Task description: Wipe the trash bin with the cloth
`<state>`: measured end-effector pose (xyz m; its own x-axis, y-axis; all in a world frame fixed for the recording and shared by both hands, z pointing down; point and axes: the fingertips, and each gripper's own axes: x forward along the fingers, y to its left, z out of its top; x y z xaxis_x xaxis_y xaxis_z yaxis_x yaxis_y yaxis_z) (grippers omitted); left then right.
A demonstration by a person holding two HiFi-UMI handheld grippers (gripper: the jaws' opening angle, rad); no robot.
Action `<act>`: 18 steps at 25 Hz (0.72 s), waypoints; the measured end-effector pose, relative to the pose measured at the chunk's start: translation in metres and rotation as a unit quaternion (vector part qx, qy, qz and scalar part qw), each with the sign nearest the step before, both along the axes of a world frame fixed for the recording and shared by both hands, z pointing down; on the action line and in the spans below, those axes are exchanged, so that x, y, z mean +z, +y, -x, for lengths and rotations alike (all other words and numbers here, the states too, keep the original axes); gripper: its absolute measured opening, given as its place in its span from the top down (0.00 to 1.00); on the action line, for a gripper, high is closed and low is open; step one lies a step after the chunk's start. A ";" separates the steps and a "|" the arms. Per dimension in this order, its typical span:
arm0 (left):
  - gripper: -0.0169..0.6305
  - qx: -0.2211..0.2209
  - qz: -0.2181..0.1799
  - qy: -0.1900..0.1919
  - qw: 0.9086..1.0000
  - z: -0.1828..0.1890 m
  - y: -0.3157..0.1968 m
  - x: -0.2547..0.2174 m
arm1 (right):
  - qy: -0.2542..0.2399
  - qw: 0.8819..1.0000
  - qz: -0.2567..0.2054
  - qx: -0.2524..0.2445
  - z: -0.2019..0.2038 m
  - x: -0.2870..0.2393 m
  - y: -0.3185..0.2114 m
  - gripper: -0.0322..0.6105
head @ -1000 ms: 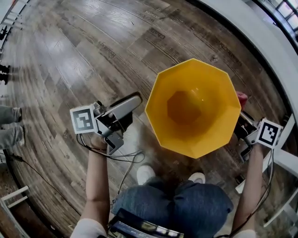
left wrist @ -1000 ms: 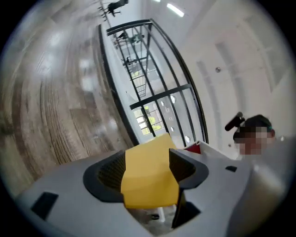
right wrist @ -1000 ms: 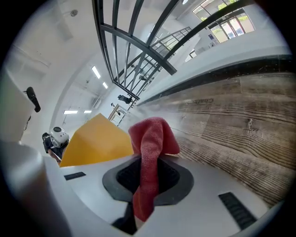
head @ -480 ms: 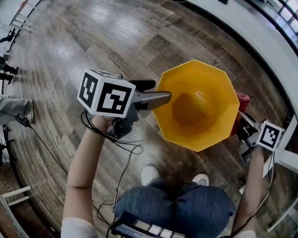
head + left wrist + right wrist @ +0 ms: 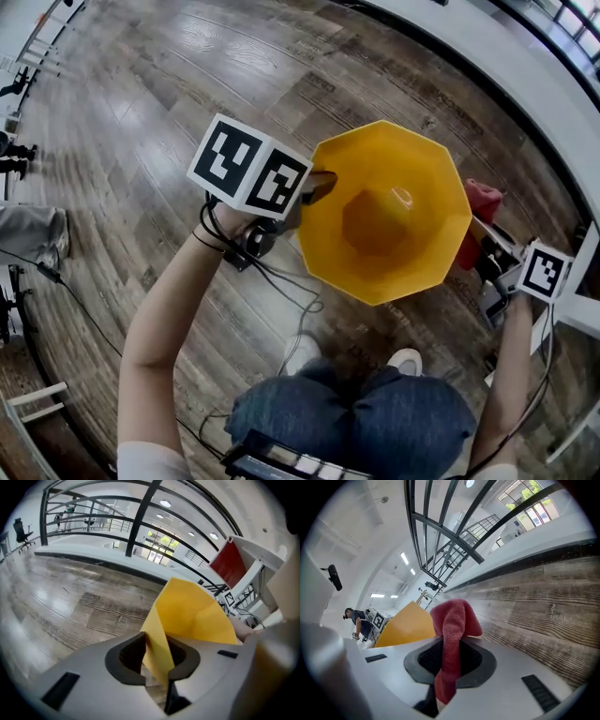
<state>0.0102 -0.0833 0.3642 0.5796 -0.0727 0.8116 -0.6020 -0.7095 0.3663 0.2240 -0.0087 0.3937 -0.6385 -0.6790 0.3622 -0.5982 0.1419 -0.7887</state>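
A yellow trash bin [image 5: 386, 211] with an eight-sided mouth stands on the wooden floor in front of my feet. My left gripper [image 5: 317, 187] is at the bin's left rim; its jaws have just been closing and now pinch the yellow wall [image 5: 161, 641] between them. My right gripper [image 5: 487, 246] sits at the bin's right side, shut on a red cloth [image 5: 476, 211]. In the right gripper view the cloth [image 5: 451, 637] hangs up out of the jaws, with the bin [image 5: 405, 626] just to its left.
A white curved ledge [image 5: 525, 84] with dark railing runs along the far right. Cables [image 5: 281, 286] trail from the left gripper down over the floor. My shoes [image 5: 398, 358] stand just behind the bin. A person [image 5: 358, 623] is far off in the right gripper view.
My left gripper has swung up from the floor side, rolled over, and moved right onto the bin's rim, closing on it. The right gripper with the cloth has stayed put.
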 end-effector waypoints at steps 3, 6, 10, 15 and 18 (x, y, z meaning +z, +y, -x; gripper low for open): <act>0.95 -0.007 -0.027 -0.008 1.000 0.008 -0.003 -0.001 | -0.001 1.000 0.006 0.001 0.001 0.004 0.004 0.87; 0.95 -0.001 -0.047 -0.001 0.999 0.013 0.004 -0.003 | 0.004 1.000 0.005 -0.002 0.001 0.007 0.004 0.87; 0.95 -0.013 -0.130 0.028 0.991 0.022 0.002 -0.023 | 0.007 1.000 -0.001 0.002 -0.002 0.002 0.005 0.87; 0.95 -0.029 -0.290 0.031 0.956 0.036 -0.008 -0.056 | 0.015 1.000 -0.015 0.011 -0.001 -0.009 0.003 0.87; 0.94 -0.023 -0.378 0.038 0.925 0.035 -0.003 -0.066 | 0.046 0.998 -0.031 0.010 0.000 -0.016 -0.001 0.87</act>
